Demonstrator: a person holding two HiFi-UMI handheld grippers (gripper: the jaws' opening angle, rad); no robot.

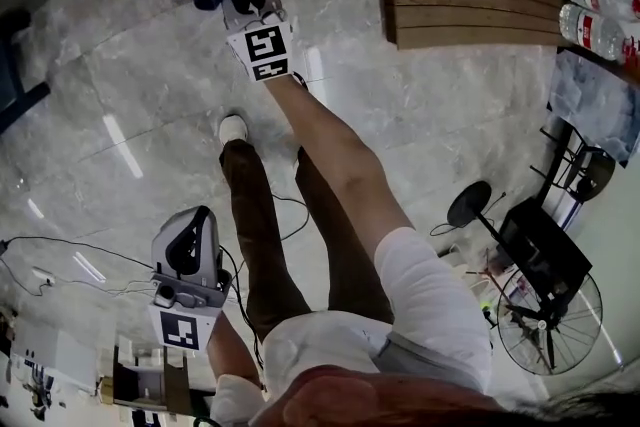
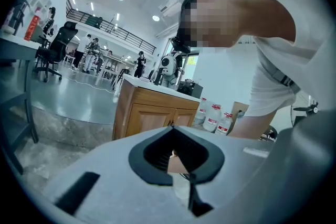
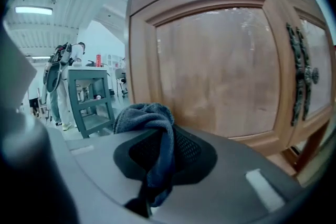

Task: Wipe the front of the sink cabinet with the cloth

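Cloth point(image 3: 148, 119) pinched in right claw point(image 3: 161, 157), lower end hidden.

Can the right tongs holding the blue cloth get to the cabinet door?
Probably yes. The right tongs grip the cloth right in front of the wooden cabinet door, and nothing shows between them. Whether the cloth touches it is unclear.

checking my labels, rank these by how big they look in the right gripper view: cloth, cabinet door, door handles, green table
1. cabinet door, largest by far
2. cloth, enlarged by nearness to the camera
3. green table and door handles look alike, unranked
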